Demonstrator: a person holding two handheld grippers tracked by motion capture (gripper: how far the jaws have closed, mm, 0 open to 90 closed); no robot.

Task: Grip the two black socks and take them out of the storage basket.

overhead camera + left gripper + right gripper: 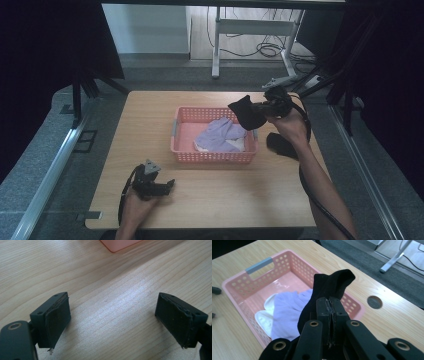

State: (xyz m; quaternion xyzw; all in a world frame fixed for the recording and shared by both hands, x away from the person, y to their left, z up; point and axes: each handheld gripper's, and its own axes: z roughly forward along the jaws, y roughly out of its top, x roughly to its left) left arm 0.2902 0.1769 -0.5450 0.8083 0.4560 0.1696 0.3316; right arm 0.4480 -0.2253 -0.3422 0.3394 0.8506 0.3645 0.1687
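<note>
A black sock (246,112) (329,287) hangs from my right gripper (260,109) (331,312), whose jaws are shut on it above the right end of the pink basket (180,131) (244,280). Inside the basket lie a lilac sock (218,134) (287,312) and a white cloth (263,316) partly under it. A second black sock (280,143) rests on the table right of the basket, partly behind the right hand. My left gripper (167,186) (112,322) rests low near the table's front left, jaws wide open over bare wood with nothing between them.
The wooden table (225,195) has a round cable hole (374,302) beyond the basket in the right gripper view. A basket corner (120,244) shows at the top of the left gripper view. Black stands and a white desk frame (250,30) stand behind the table.
</note>
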